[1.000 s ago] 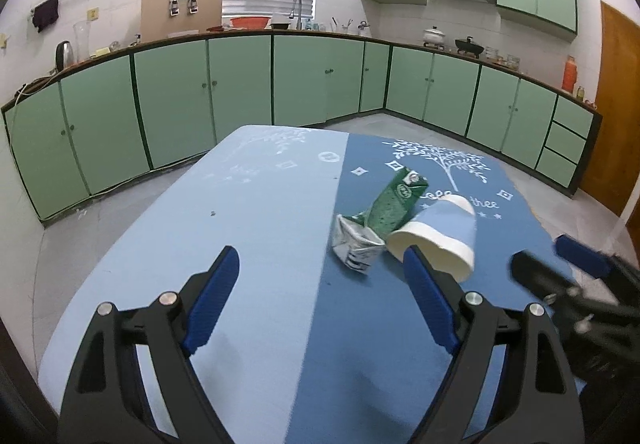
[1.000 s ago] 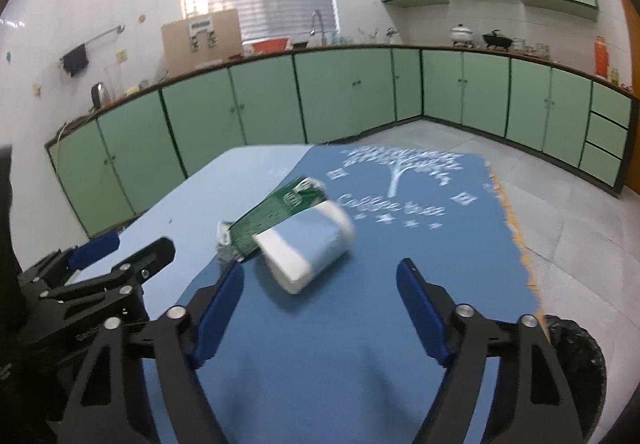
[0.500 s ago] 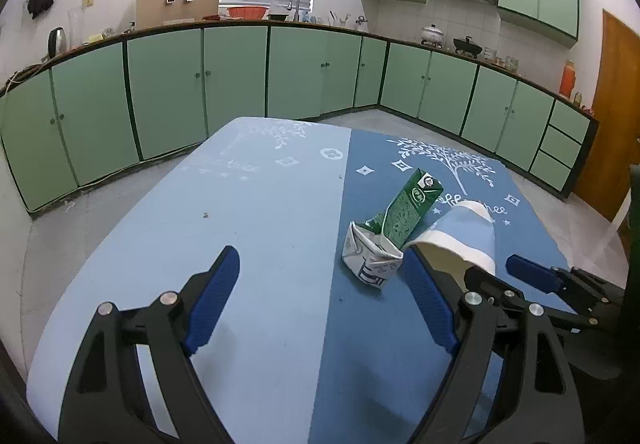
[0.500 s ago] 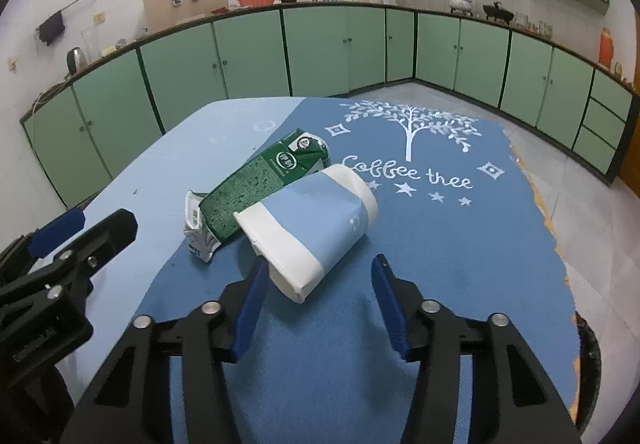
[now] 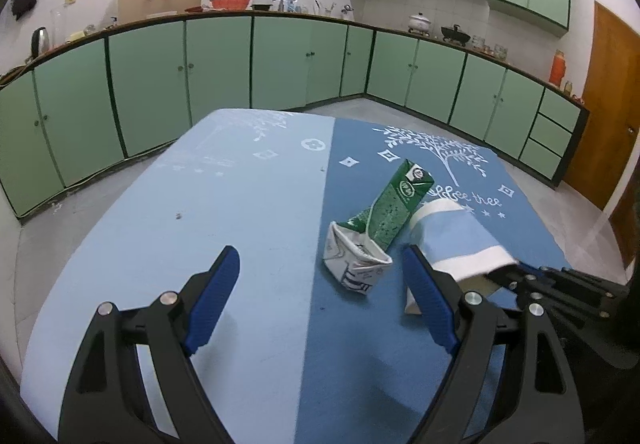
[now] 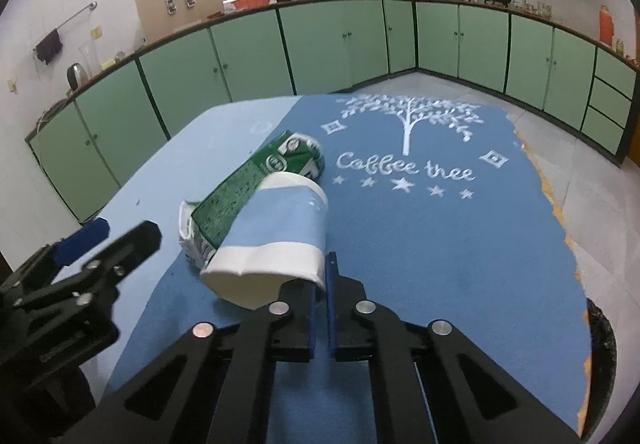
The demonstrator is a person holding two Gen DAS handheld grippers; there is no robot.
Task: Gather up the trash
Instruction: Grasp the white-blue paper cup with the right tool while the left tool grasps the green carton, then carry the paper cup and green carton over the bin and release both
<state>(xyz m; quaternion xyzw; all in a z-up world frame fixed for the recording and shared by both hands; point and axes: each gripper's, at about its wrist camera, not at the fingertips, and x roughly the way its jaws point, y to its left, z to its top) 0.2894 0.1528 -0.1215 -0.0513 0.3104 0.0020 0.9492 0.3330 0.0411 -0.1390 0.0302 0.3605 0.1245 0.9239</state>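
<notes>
Right gripper (image 6: 319, 284): fingers pinched shut on the paper cup's (image 6: 276, 228) rim wall (a thin edge, easy to lift).
Left gripper (image 5: 320, 300): fingers wide apart, empty, facing the crushed milk carton (image 5: 376, 232) on the table (image 5: 224, 212).

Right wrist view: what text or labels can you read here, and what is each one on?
"Coffee tree": white script under the tree drawing on the dark blue tablecloth.
Green carton: round white logos and fine print, too blurred to read.
Paper cup: no text visible.
Cardboard box on the counter: markings too small to read.
</notes>
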